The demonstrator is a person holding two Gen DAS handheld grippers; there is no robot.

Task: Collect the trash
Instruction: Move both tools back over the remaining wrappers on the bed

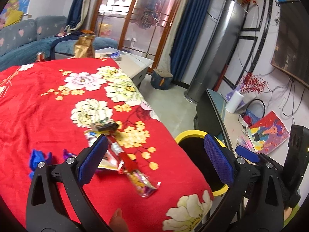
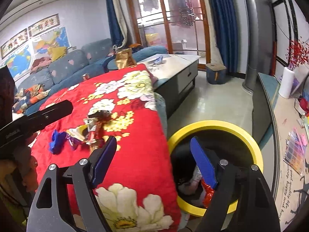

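From the left wrist camera, the left tool (image 1: 154,158) is hanging with its jaws spread wide and nothing between them, pointing down over the near corner of a surface that is lying under a red flowered blanket (image 1: 48,106). A cluster of wrappers (image 1: 123,154) is lying on that blanket just beyond the left pad, with one long clear packet (image 1: 143,183) reaching toward the edge, and a crumpled blue scrap (image 1: 37,159) is sitting off to the left. The yellow-rimmed bin (image 1: 193,133) is standing on the floor just beside the blanket's edge, partly hidden behind the right pad. From the right wrist camera, the right tool (image 2: 154,160) is hovering with its jaws wide apart and empty, one pad over the blanket and the other over the bin's mouth (image 2: 216,125). Inside the bin, some pale and red trash (image 2: 195,183) is already lying at the bottom, so part of the job looks done. The wrappers (image 2: 90,131) and the blue scrap (image 2: 56,142) are waiting on the blanket, well apart from the bin, so several pieces are left to collect. What is lying under the blanket I cannot tell.
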